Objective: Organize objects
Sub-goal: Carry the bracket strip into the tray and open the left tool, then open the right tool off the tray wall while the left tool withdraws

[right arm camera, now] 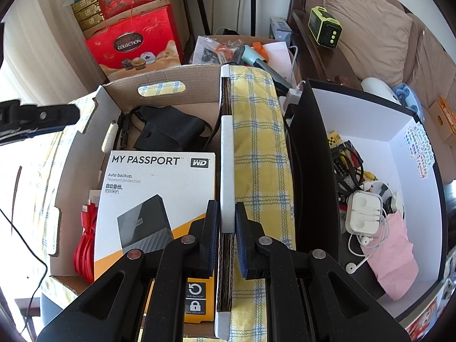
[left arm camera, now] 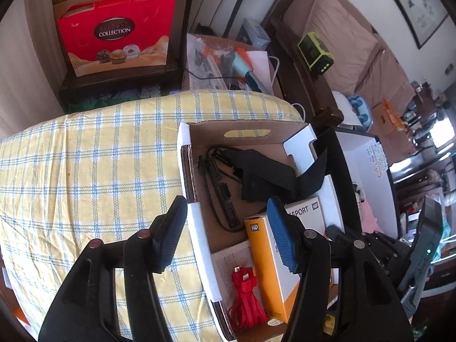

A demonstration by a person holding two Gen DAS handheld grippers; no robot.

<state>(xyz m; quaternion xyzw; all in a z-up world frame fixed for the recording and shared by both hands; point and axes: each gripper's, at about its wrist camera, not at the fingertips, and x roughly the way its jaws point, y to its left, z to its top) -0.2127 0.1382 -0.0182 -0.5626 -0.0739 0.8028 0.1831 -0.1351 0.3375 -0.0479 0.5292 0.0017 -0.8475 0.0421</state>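
Cardboard box (right arm camera: 85, 154) sits on a yellow checked cloth (left arm camera: 85, 165), and the right gripper (right arm camera: 227, 222) is clamped on its near right wall (right arm camera: 227, 171), the pads pressing the corrugated edge from both sides. The left gripper (left arm camera: 225, 228) hangs over the opposite wall with its jaws apart and nothing between them; one blue pad (left arm camera: 280, 233) is above the drive carton (right arm camera: 159, 188). That white and orange carton lies in the near end of the box, with a red cable (left arm camera: 246, 302) coiled beside it on a printed sheet. Farther in lie a black strap (left arm camera: 270, 176) and a black power strip (left arm camera: 225, 196). To the right stands a black-sided bin (right arm camera: 310, 171) holding earphones (right arm camera: 364, 211) and tangled cords. Beyond the table a red gift bag (left arm camera: 119, 34) stands.
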